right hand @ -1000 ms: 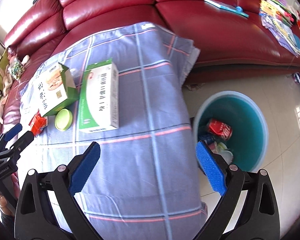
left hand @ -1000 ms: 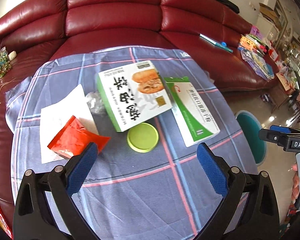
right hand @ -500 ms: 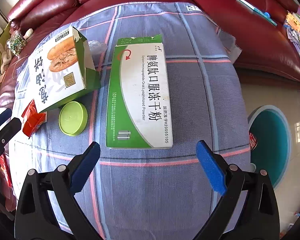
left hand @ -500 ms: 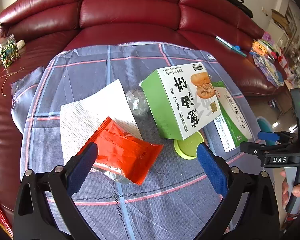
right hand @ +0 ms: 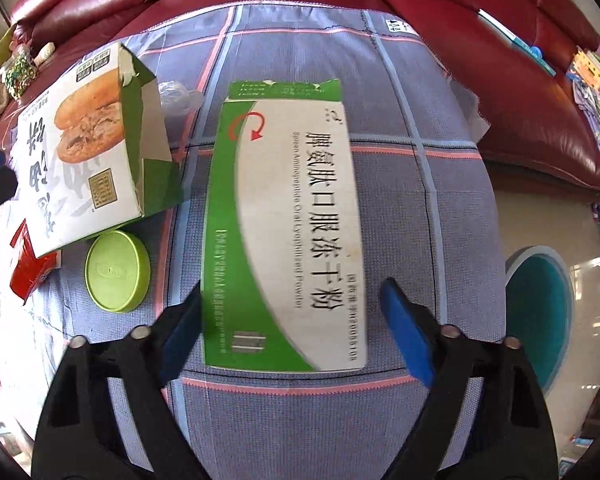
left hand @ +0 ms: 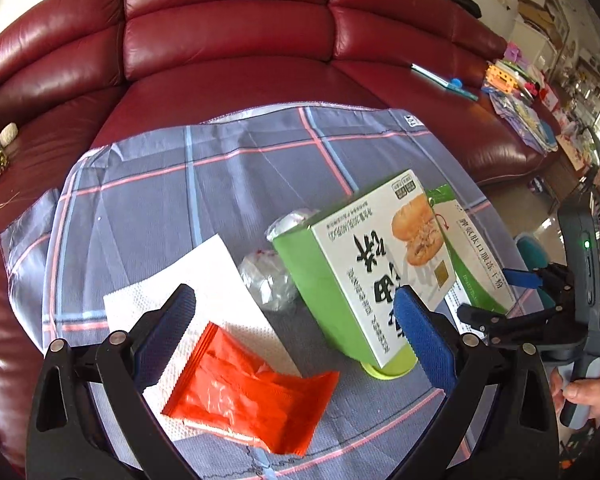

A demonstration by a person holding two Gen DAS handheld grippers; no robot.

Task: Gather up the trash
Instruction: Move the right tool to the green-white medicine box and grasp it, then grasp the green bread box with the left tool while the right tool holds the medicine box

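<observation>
On the checked cloth point(left hand: 148, 200) lie an orange-red wrapper point(left hand: 252, 404) on a white napkin point(left hand: 188, 280), crumpled clear plastic point(left hand: 268, 280), a green-white burger box point(left hand: 364, 272), a lime lid point(right hand: 118, 276) and a flat green-white medicine box point(right hand: 292, 216). My left gripper point(left hand: 294, 300) hangs open just above the wrapper and napkin, touching nothing. My right gripper point(right hand: 292, 300) straddles the near end of the medicine box. Its jaws are closing, with a gap still showing at the right pad point(right hand: 400, 320).
A red leather sofa point(left hand: 228, 40) wraps behind the table. A teal bin point(right hand: 548, 316) stands on the floor to the right of the table. Books and papers point(left hand: 520, 108) lie on the sofa's right end. A hand point(left hand: 588, 392) holds the right gripper's handle.
My left gripper has swung left, from above the lid to above the wrapper and napkin. My right gripper has come from the bin side down over the medicine box, and its jaws have narrowed.
</observation>
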